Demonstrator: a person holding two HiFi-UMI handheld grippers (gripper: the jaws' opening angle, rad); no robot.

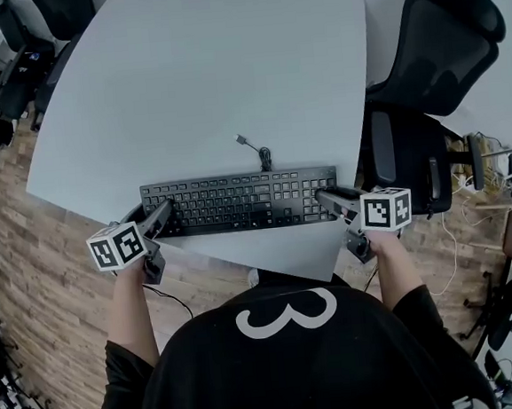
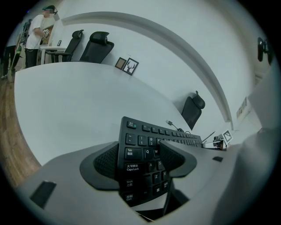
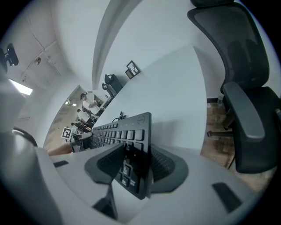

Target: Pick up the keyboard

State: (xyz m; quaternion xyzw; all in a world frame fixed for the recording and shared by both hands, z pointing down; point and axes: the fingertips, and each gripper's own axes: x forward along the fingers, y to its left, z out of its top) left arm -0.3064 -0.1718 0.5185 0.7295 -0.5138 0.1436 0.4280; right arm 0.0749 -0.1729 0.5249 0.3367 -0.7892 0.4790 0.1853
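A black keyboard (image 1: 238,202) lies lengthwise near the front edge of the white table (image 1: 209,70), its cable (image 1: 256,150) running off the back. My left gripper (image 1: 161,218) is at the keyboard's left end. In the left gripper view the keyboard (image 2: 145,145) sits slanted between the jaws of that gripper (image 2: 140,160), one pad under its edge, the other on the keys. My right gripper (image 1: 324,198) is at the right end. There the keyboard (image 3: 127,132) stands edge-on, pinched between both pads of that gripper (image 3: 131,165).
Two black office chairs (image 1: 438,41) (image 1: 403,155) stand close off the table's right side. Wooden floor (image 1: 27,237) shows below the left and front edges. A person (image 2: 37,35) stands far off at another desk.
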